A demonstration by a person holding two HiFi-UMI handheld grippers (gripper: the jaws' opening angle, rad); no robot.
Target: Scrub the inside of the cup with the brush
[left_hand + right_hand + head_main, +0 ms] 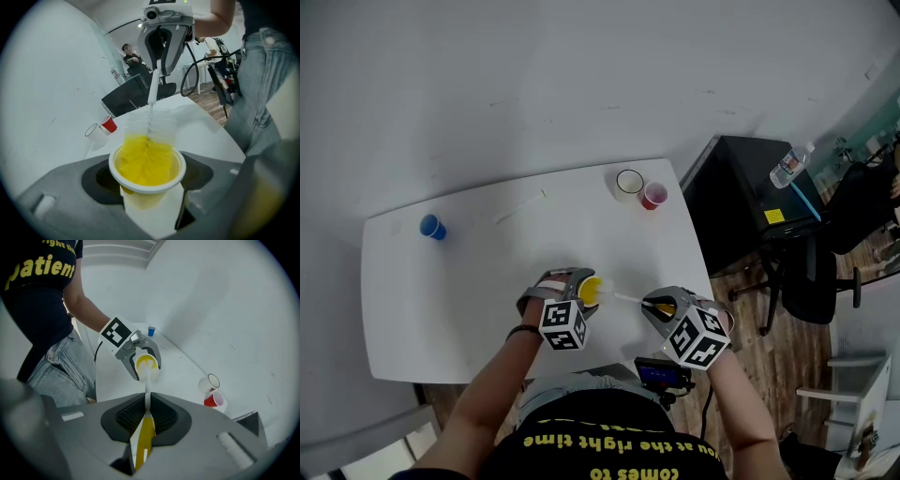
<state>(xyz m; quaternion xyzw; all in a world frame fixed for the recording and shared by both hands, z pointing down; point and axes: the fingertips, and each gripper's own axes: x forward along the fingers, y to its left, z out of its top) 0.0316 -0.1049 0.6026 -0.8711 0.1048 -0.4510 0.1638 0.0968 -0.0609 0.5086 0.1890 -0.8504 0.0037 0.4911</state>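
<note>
My left gripper [584,292] is shut on a cup [146,174] that is white outside and yellow inside [591,291]; it is held tilted, its mouth facing the right gripper. A bottle brush has white bristles [151,129] partly inside the cup's mouth, a thin white stem [625,298] and a yellow handle [145,437]. My right gripper [656,305] is shut on that handle; its pads [161,414] press both sides. In the right gripper view the cup [146,364] sits ahead in the left gripper's jaws [136,357].
On the white table [469,281] a blue cup [432,227] stands far left; a white cup [629,184] and a red cup [653,196] stand far right. A black cabinet [741,206] with a water bottle [789,166] is beyond the table's right edge.
</note>
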